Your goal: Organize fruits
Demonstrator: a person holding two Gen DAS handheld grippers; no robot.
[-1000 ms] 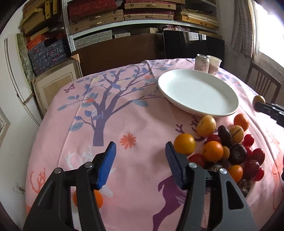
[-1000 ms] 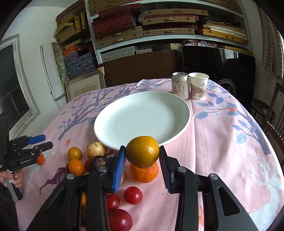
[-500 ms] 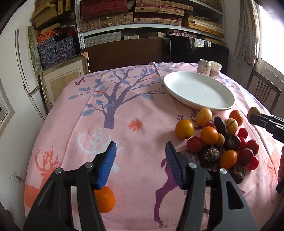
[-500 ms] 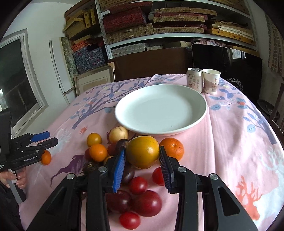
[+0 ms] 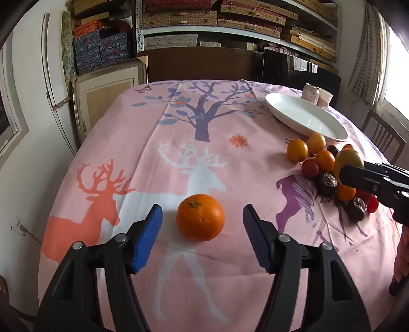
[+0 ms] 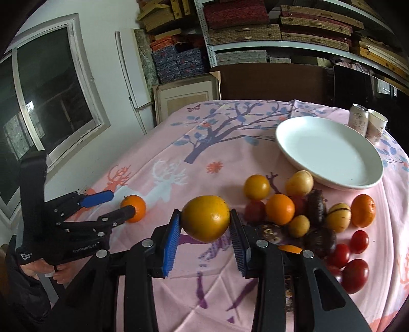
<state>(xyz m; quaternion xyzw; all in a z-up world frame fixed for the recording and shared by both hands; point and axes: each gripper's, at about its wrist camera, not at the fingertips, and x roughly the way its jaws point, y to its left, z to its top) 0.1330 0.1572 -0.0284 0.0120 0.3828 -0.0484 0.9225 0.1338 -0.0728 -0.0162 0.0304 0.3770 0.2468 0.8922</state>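
Observation:
My left gripper [image 5: 200, 221] is open, its blue pads on either side of a lone orange tangerine [image 5: 200, 221] that sits on the pink cloth; the pads stand apart from it. It also shows in the right wrist view [image 6: 133, 208], with the left gripper [image 6: 112, 203] around it. My right gripper [image 6: 205, 227] is shut on a yellow-orange fruit [image 6: 205, 218] and holds it above the cloth, left of the fruit pile [image 6: 306, 217]. The held fruit [image 5: 349, 161] shows in the left wrist view too. A white plate [image 6: 329, 153] lies empty behind the pile.
A drink can [image 6: 359, 118] and a paper cup [image 6: 375, 126] stand behind the plate. A wooden chair [image 5: 383, 135] is at the table's right side. Shelves of boxes [image 5: 230, 23] fill the back wall. The table edge curves near on the left.
My left gripper has swung back and left, bringing the lone tangerine between its open pads. My right gripper has carried the yellow-orange fruit back from the plate and leftward over the pile.

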